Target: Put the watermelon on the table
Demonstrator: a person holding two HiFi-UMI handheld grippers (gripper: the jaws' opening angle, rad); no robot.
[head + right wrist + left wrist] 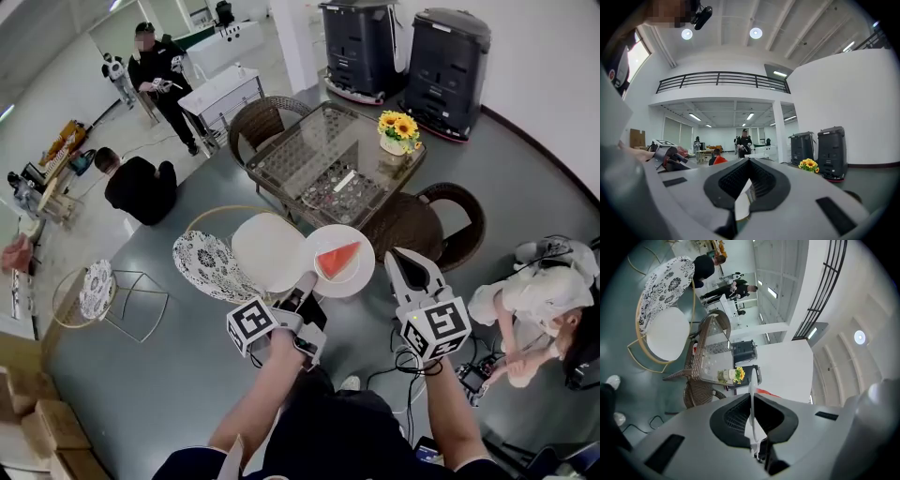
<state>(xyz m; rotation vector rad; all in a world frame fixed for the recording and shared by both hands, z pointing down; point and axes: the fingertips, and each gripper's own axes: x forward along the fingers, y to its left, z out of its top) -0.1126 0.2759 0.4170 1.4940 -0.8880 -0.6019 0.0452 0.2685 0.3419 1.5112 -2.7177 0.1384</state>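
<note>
A red watermelon wedge (337,259) lies on a white round plate (352,281), held above the grey floor. My left gripper (306,281) is shut on the plate's near rim. In the left gripper view the plate (751,401) shows edge-on between the jaws, with a bit of the red watermelon (765,392) beyond it. The glass-topped wicker table (314,155) stands just ahead, with a pot of sunflowers (397,131) at its right corner. My right gripper (401,261) hovers right of the plate, apart from it. Its jaw tips meet (749,161) with nothing between them.
Wicker chairs (412,223) ring the table. A white round seat (267,251) and a patterned one (206,264) stand to the left. Two black machines (446,58) stand at the back wall. A person (530,298) crouches at right amid cables; other people are at far left.
</note>
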